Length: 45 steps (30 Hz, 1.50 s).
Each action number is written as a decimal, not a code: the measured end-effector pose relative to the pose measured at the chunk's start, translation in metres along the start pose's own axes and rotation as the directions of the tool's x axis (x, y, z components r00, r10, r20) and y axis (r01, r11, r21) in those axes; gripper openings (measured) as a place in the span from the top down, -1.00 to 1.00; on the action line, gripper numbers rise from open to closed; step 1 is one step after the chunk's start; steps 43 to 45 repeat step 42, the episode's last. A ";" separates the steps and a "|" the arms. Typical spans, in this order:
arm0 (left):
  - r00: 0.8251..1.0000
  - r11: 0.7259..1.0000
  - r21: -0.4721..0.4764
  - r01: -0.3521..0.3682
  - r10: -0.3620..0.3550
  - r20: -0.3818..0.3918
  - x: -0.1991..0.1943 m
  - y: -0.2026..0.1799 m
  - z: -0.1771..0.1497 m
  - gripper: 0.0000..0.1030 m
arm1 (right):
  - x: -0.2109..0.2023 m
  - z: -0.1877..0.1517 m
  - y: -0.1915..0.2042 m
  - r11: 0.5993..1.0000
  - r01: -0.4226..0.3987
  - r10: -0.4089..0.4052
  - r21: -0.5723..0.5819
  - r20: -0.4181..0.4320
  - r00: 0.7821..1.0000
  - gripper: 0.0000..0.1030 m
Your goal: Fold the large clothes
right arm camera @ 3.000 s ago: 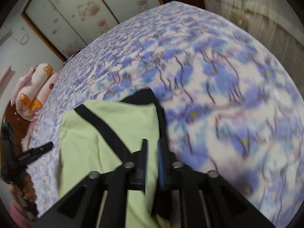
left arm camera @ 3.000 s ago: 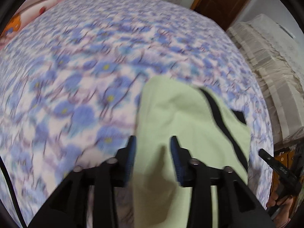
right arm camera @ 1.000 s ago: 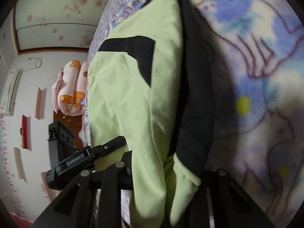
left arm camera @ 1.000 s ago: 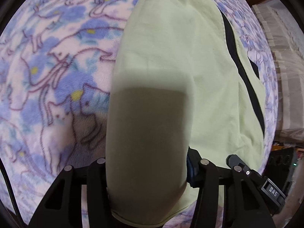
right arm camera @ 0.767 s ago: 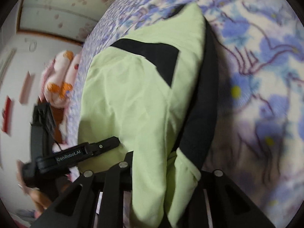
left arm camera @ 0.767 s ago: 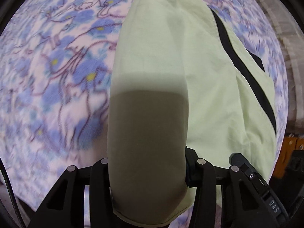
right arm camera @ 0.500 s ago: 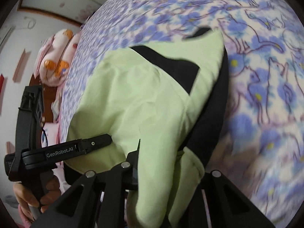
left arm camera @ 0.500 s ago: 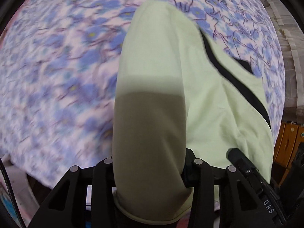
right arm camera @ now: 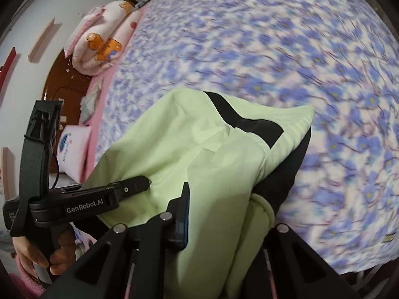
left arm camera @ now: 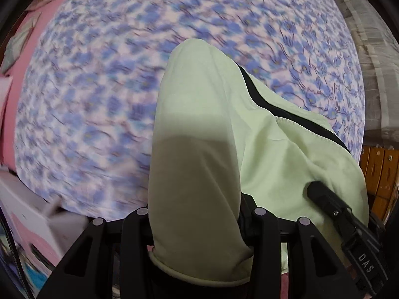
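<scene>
Your left gripper has its jaws clamped on a hemmed end of the pale green garment; your right gripper has just been closing its jaws on another bunched end. The garment hangs above the blue-flowered bed cover. Only the right wrist view shows your hand and the folded quilt; the left shows wooden drawers.

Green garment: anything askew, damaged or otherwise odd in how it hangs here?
No damage shows. The green garment hangs bunched and uneven between the left gripper and right gripper, both clamped on it. One flap sticks out crookedly, exposing the black lining, above the flowered blanket. Expected mid-fold.
</scene>
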<state>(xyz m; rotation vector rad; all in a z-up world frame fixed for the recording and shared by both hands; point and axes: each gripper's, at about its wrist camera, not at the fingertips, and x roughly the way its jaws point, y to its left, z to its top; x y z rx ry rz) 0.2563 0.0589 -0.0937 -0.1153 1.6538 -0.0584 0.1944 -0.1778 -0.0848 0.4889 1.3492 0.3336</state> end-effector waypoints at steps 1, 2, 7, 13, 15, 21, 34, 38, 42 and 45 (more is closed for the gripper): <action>1.000 1.000 0.018 -0.008 0.008 0.016 -0.011 0.019 0.006 0.23 | 0.004 0.002 0.017 1.000 -0.007 0.007 0.000 0.014 1.000 0.73; 0.999 0.999 0.031 -0.020 0.020 0.030 -0.020 0.034 0.014 0.23 | 0.009 0.006 0.038 1.000 -0.015 0.015 -0.004 0.028 0.999 0.74; 0.993 0.997 0.016 -0.070 0.068 0.093 -0.072 0.111 0.064 0.23 | 0.033 0.058 0.127 0.995 -0.058 0.065 -0.078 0.082 0.995 0.76; 0.969 0.995 -0.008 -0.100 0.100 0.226 -0.126 0.184 0.156 0.23 | 0.054 0.147 0.206 0.968 -0.073 0.115 -0.241 0.166 0.979 0.77; 0.957 0.994 -0.025 -0.110 0.113 0.269 -0.139 0.203 0.188 0.23 | 0.064 0.178 0.230 0.947 -0.060 0.127 -0.316 0.196 0.972 0.77; 0.889 0.989 -0.035 -0.145 0.146 0.433 -0.165 0.248 0.284 0.23 | 0.103 0.256 0.276 0.891 0.006 0.167 -0.455 0.341 0.925 0.78; 0.813 0.993 -0.011 -0.120 0.105 0.574 0.104 0.359 0.430 0.14 | 0.398 0.336 0.176 0.873 0.097 0.088 -0.478 0.350 0.933 0.72; 0.822 0.993 -0.090 -0.070 0.109 0.559 0.149 0.387 0.423 -0.37 | 0.445 0.338 0.123 0.944 -0.046 0.135 -0.327 0.253 0.958 0.49; 0.845 0.994 -0.097 0.047 0.012 0.535 0.155 0.416 0.432 -0.57 | 0.444 0.338 0.117 0.943 -0.086 0.171 -0.321 0.247 0.954 0.49; 0.845 0.994 -0.097 0.047 0.012 0.535 0.155 0.416 0.432 -0.57 | 0.444 0.338 0.117 0.943 -0.086 0.171 -0.321 0.247 0.954 0.49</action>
